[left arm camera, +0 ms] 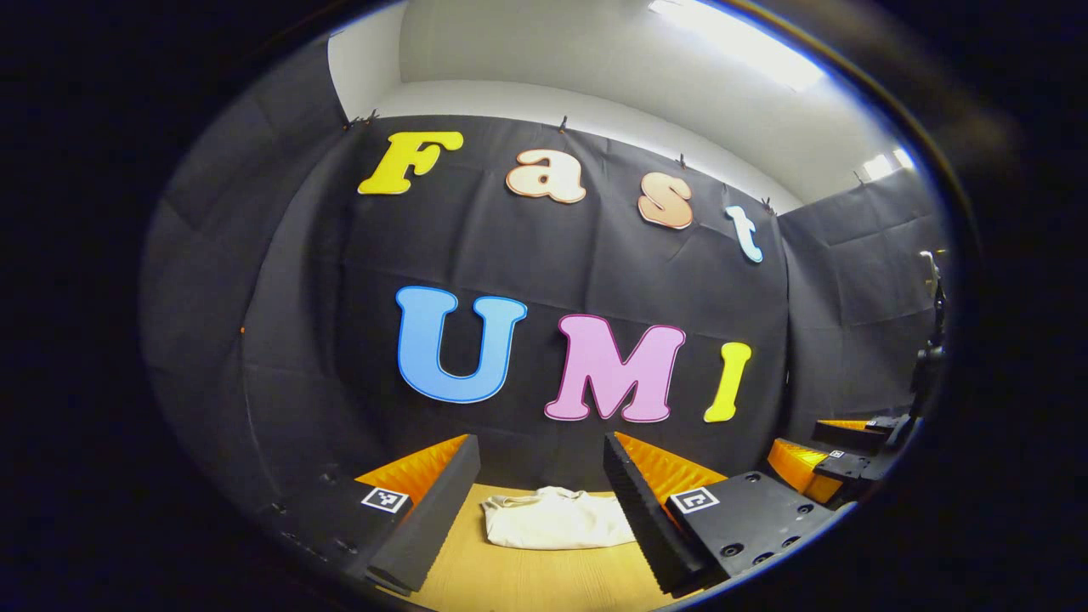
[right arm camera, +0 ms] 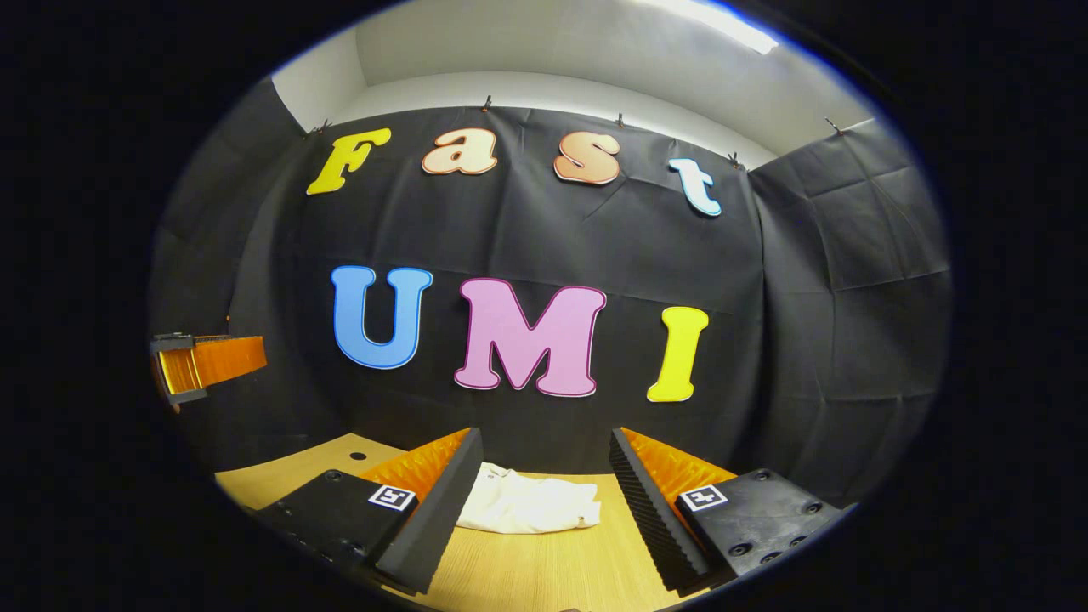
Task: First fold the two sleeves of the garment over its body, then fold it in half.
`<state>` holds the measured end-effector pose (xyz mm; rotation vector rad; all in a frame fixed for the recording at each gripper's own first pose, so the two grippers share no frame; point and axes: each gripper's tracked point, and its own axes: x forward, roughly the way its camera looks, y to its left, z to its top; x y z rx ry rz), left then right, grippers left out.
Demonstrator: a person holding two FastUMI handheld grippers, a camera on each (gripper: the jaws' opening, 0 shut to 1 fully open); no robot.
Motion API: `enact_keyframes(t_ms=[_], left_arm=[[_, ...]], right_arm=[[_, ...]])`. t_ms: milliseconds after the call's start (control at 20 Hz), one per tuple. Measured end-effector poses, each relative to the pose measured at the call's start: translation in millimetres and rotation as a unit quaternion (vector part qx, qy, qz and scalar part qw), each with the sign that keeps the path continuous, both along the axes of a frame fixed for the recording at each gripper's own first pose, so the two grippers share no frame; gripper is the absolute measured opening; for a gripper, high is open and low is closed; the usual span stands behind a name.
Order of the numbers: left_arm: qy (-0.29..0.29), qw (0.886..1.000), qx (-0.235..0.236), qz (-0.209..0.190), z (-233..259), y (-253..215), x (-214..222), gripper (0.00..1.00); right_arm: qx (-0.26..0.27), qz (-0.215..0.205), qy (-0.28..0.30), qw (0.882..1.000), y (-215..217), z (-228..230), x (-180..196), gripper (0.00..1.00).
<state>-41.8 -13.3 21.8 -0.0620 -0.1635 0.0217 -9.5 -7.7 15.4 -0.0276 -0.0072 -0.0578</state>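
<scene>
Both the left gripper view and the right gripper view look level from above the wooden table (left arm camera: 527,578) (right arm camera: 544,569) toward the black cloth wall (left arm camera: 552,255) (right arm camera: 544,238) behind it, sharing the white garment (left arm camera: 557,518) (right arm camera: 527,503) lying near that wall.

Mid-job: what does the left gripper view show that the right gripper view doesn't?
Left gripper view: the right gripper at its right edge. Right gripper view: the left gripper at its left edge, and a small round hole in the light wooden table. Both: the cream cloth garment lying on that table, beyond each camera's own open fingers.
</scene>
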Motion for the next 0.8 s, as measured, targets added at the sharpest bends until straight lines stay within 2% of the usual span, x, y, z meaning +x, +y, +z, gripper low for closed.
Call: enact_keyframes(t_ms=[200, 800], left_arm=[[0.015, 1.000, 0.018, 0.004, -9.9, 5.0, 0.1, 0.95], [0.038, 0.999, 0.030, 0.013, -27.0, 17.6, -0.8, 0.95]], right_arm=[[0.006, -0.001, 0.006, 1.000, 4.7, -5.4, 2.7, 0.96], [0.004, 0.003, 0.025, 1.000, 16.3, -20.0, 6.4, 0.96]])
